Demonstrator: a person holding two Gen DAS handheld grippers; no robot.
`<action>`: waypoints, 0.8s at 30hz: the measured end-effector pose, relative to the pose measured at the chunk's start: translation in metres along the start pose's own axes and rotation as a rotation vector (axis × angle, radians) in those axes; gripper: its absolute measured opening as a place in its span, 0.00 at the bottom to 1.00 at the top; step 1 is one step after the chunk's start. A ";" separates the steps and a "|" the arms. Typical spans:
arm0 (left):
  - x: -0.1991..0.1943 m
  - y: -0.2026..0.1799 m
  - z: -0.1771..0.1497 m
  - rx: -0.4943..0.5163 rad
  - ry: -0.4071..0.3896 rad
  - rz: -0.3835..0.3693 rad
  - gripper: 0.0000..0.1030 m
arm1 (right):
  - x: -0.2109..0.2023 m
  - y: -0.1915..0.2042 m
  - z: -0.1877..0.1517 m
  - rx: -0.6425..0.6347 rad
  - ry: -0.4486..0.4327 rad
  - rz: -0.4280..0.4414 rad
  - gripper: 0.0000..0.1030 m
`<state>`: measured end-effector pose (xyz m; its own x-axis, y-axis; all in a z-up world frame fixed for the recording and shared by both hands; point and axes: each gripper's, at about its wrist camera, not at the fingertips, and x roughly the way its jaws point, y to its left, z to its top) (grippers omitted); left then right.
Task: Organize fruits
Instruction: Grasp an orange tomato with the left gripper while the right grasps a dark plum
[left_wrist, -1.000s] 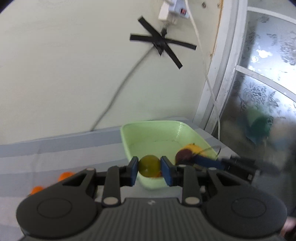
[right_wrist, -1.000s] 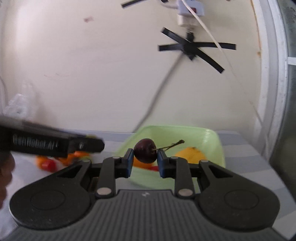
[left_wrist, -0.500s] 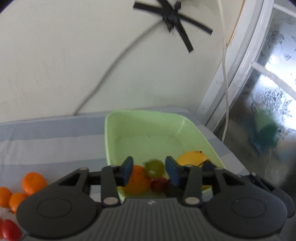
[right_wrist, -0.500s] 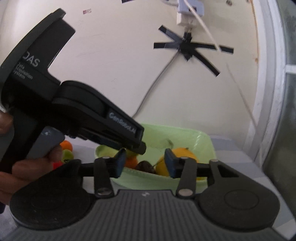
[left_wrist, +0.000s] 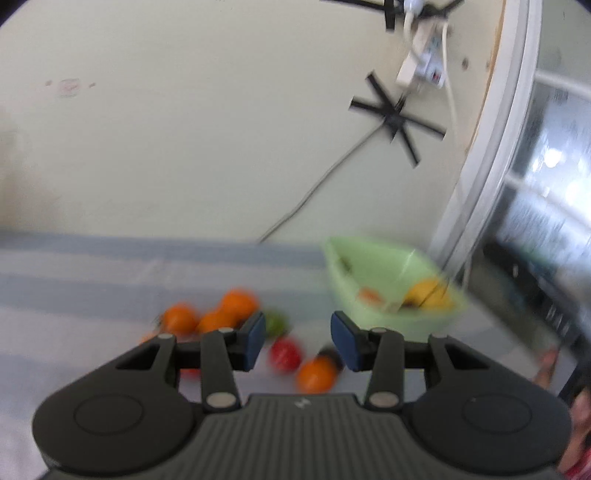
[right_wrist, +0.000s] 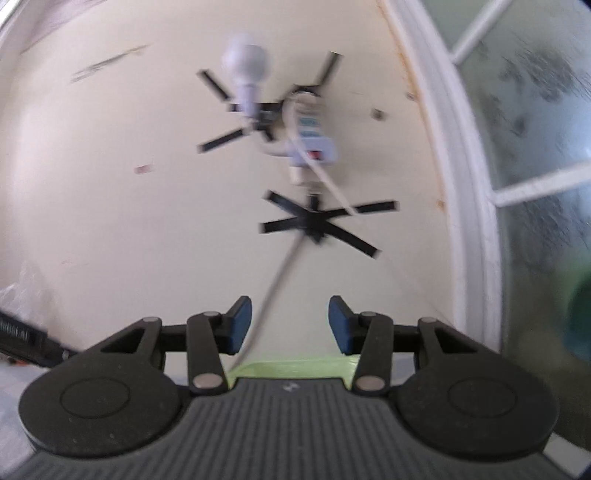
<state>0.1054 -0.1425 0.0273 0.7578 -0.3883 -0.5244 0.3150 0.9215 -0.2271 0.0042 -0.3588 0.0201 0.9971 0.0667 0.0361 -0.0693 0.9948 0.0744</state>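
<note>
**A:** What changed for the left gripper (left_wrist: 297, 338)?

**B:** It let go of the round green fruit and swung away. Its jaws are apart with nothing in them. Now it hangs over the loose round oranges (left_wrist: 236, 304) and a shiny red fruit (left_wrist: 284, 354) on the striped grey cloth (left_wrist: 92, 280). The pale green plastic tub (left_wrist: 388, 266) sits to the right, by the white window frame (left_wrist: 480, 177).

**A:** And the right gripper (right_wrist: 290, 325)?

**B:** Its dark cherry is gone. The jaws are closing a little, empty. It faces the smooth cream wall (right_wrist: 110, 221) with black tape crosses (right_wrist: 317, 221). Only the tub's rim shows below.
</note>
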 end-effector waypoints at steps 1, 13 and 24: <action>0.001 -0.001 -0.007 0.018 0.015 0.017 0.39 | 0.003 0.006 -0.002 -0.001 0.039 0.057 0.46; 0.049 -0.049 -0.032 0.253 0.061 0.116 0.36 | 0.054 0.005 -0.035 0.290 0.549 0.275 0.25; 0.049 -0.051 -0.042 0.264 0.068 0.084 0.29 | 0.078 0.011 -0.046 0.403 0.672 0.285 0.26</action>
<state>0.1025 -0.2095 -0.0216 0.7503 -0.3016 -0.5883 0.3974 0.9169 0.0369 0.0825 -0.3392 -0.0224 0.7369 0.4708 -0.4851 -0.2006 0.8376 0.5082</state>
